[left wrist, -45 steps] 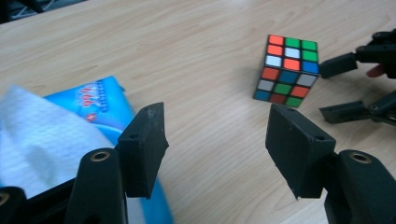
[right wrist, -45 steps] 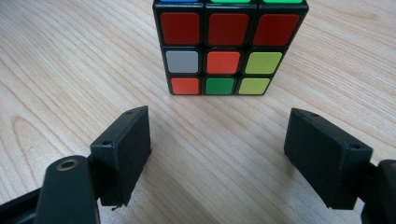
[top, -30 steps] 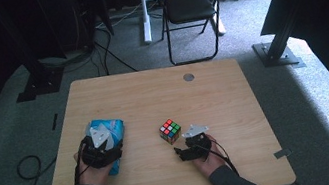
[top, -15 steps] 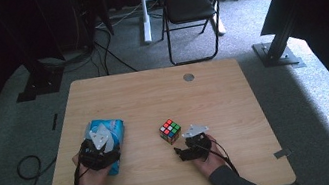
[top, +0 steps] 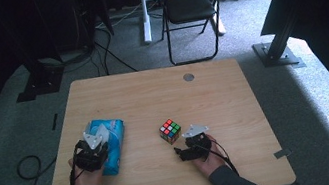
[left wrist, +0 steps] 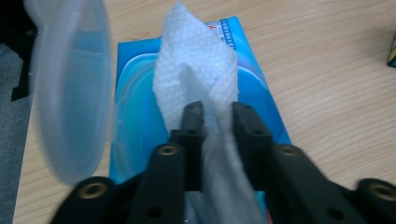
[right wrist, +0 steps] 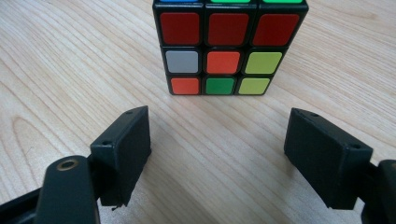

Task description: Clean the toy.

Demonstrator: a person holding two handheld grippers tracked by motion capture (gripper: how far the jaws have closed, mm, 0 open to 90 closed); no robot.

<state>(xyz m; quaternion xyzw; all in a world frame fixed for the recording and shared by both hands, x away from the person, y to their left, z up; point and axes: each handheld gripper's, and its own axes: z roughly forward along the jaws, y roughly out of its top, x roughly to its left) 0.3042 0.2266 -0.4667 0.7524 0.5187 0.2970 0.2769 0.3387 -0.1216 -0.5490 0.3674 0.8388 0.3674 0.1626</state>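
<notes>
A blue pack of wet wipes (top: pixel 114 137) lies on the left of the table, its clear lid (left wrist: pixel 70 88) flipped open. A white wipe (left wrist: pixel 196 70) stands up out of the pack (left wrist: pixel 135 107). My left gripper (left wrist: pixel 218 114) has just been closing and is now shut on that wipe, which runs down between the pads. From above, the left gripper (top: pixel 96 143) sits over the pack's near end. A colour cube (top: pixel 170 131) rests mid-table. My right gripper (right wrist: pixel 217 135) is open, low over the wood, with the cube (right wrist: pixel 229 46) just ahead of its fingertips and apart from them.
The wooden table (top: pixel 152 94) has a round cable hole (top: pixel 189 76) near its far edge. A folding chair (top: pixel 193 6) stands on the carpet beyond it. Both forearms come in over the near edge.
</notes>
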